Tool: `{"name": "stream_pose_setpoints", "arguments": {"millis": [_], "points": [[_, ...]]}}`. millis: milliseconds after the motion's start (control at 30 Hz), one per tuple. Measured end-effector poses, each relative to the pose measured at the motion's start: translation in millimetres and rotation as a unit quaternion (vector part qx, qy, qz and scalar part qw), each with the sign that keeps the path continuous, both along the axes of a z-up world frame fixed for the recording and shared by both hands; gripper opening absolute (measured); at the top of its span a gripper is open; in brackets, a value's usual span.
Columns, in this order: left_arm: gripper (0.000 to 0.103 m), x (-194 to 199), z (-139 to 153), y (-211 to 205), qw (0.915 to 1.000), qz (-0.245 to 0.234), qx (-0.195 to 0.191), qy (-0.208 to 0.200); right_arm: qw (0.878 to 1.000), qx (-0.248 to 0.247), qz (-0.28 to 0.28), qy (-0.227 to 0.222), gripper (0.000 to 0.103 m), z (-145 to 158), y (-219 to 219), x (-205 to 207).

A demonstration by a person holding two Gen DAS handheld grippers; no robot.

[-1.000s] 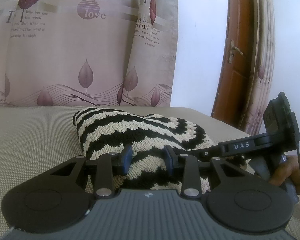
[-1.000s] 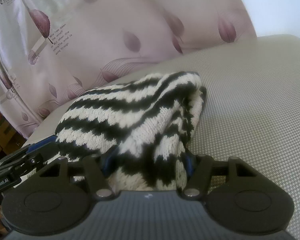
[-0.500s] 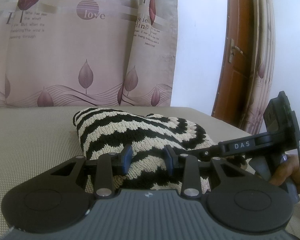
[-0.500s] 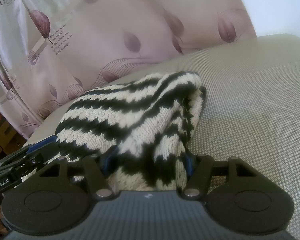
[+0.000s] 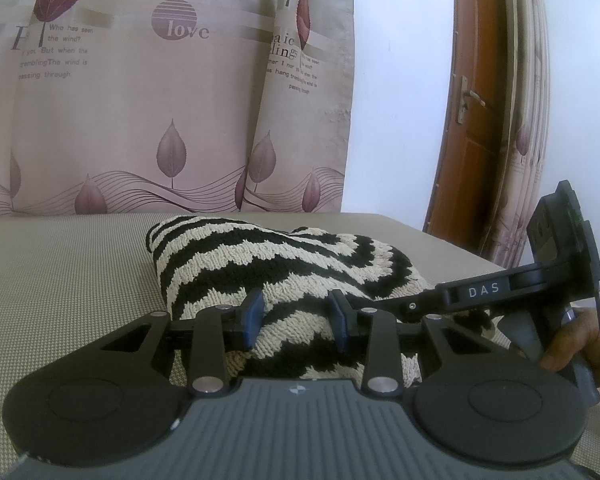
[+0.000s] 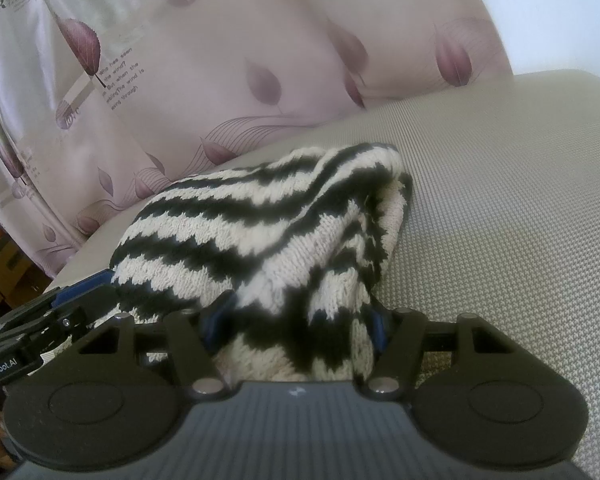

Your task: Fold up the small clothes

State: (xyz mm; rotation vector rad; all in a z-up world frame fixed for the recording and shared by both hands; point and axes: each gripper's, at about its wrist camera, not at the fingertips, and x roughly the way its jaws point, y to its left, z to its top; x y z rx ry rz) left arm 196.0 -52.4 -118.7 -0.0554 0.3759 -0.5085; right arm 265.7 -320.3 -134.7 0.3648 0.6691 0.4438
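A black-and-cream zigzag knit garment [image 5: 284, 264] lies bunched on the beige woven surface [image 5: 60, 272]; it also shows in the right wrist view [image 6: 236, 232]. My left gripper [image 5: 296, 314] has its blue-padded fingers either side of a fold of the knit at its near edge, part closed on it. My right gripper [image 6: 296, 326] has its fingers wide apart around another thick fold, the knit filling the gap. The right gripper also shows in the left wrist view [image 5: 480, 292], held by a hand at the garment's right side. The left gripper shows in the right wrist view [image 6: 60, 308].
A pink leaf-print curtain [image 5: 160, 92] hangs behind the surface. A brown wooden door [image 5: 476, 128] and white wall stand at the right. The surface's edge [image 5: 460, 248] runs close to the garment's right side. Bare beige surface [image 6: 520, 200] lies right of the garment.
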Motion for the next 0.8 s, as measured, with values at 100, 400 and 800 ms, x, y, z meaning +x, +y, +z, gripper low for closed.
{"name": "stream_pose_setpoints", "arguments": {"millis": [100, 400, 800], "points": [[0.039, 0, 0, 0, 1.0, 0.0, 0.001, 0.0, 1.0, 0.0, 0.0, 0.0, 0.064, 0, 0, 0], [0.064, -6, 2, -18, 0.9982, -0.018, 0.055, -0.018, 1.0, 0.0, 0.0, -0.001, 0.064, -1, 0, 0], [0.067, -5, 11, -27, 0.9957, -0.021, 0.089, -0.016, 1.0, -0.004, 0.001, -0.004, 0.065, -1, 1, -1]]}}
